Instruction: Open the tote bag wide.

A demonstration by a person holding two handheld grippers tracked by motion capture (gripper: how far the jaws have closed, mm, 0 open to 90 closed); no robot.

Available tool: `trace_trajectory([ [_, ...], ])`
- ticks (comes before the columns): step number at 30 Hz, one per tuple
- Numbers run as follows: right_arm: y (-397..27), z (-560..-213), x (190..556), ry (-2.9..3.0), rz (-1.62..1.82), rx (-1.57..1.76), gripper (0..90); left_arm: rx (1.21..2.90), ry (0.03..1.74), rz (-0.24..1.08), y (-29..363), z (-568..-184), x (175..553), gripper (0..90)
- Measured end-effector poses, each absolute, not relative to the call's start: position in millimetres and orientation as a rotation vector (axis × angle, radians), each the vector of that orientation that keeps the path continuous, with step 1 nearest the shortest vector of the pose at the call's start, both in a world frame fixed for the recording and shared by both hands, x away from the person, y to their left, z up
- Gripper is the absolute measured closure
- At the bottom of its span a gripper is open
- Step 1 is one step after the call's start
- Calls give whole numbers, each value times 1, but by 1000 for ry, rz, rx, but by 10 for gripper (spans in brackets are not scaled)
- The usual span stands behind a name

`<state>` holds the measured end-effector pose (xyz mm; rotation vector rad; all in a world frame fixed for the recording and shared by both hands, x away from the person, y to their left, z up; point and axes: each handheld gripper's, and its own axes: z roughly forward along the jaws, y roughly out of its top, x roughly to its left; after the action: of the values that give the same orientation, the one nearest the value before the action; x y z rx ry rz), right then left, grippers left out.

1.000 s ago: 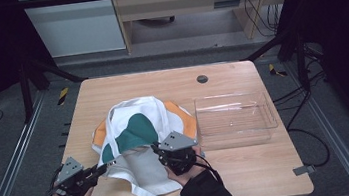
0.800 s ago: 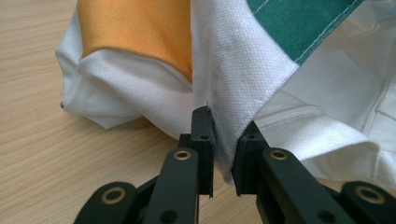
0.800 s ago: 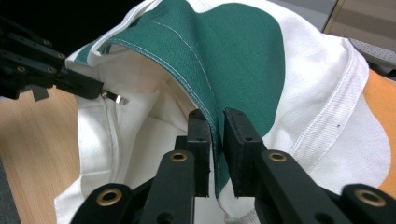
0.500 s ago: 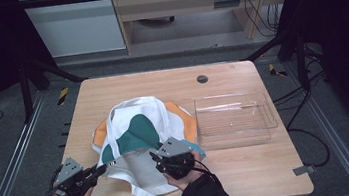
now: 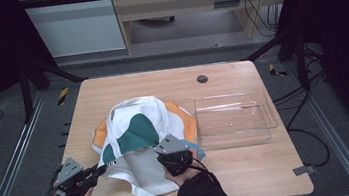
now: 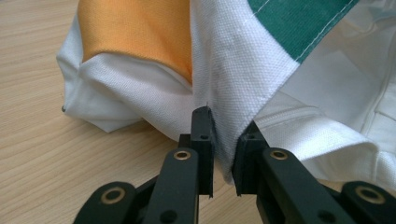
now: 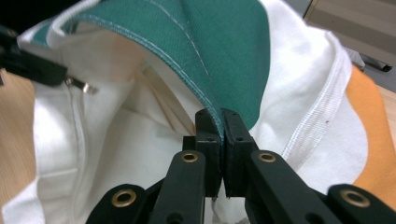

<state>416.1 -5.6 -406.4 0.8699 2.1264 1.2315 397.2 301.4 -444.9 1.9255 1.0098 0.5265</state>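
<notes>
Two grippers pinch one garment [image 5: 139, 132] lying on the tabletop [image 5: 126, 89] beside a clear tray [image 5: 235, 118]. Left gripper [image 6: 223, 140] clamps a white fold; right gripper [image 7: 221, 135] clamps the green hem (probably to spread it).

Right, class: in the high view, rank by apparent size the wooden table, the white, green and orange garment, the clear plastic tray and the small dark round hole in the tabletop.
1. Wooden table.
2. White, green and orange garment.
3. Clear plastic tray, which sits slightly farther from the camera.
4. Small dark round hole.
</notes>
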Motion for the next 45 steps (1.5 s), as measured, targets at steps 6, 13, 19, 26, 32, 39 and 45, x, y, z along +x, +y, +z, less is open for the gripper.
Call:
trace_trajectory([
  [6,-11,-396,417,2094,1320,901,871,1947,1001,538,298,-446,397,809],
  [13,-13,-381,418,2062,1367,907,871,1957,999,541,295,-448,398,807],
  [19,-11,-371,421,2043,1386,914,871,1968,992,552,294,-448,398,804],
  [26,-11,-373,422,2048,1385,922,870,1933,989,555,297,-447,397,687],
  [32,-14,-375,424,2057,1392,932,869,1876,960,579,299,-438,389,463],
  [39,-13,-374,424,2057,1385,930,869,1834,966,620,295,-423,380,317],
  [45,-13,-375,424,2062,1391,926,869,1819,958,634,294,-414,377,261],
])
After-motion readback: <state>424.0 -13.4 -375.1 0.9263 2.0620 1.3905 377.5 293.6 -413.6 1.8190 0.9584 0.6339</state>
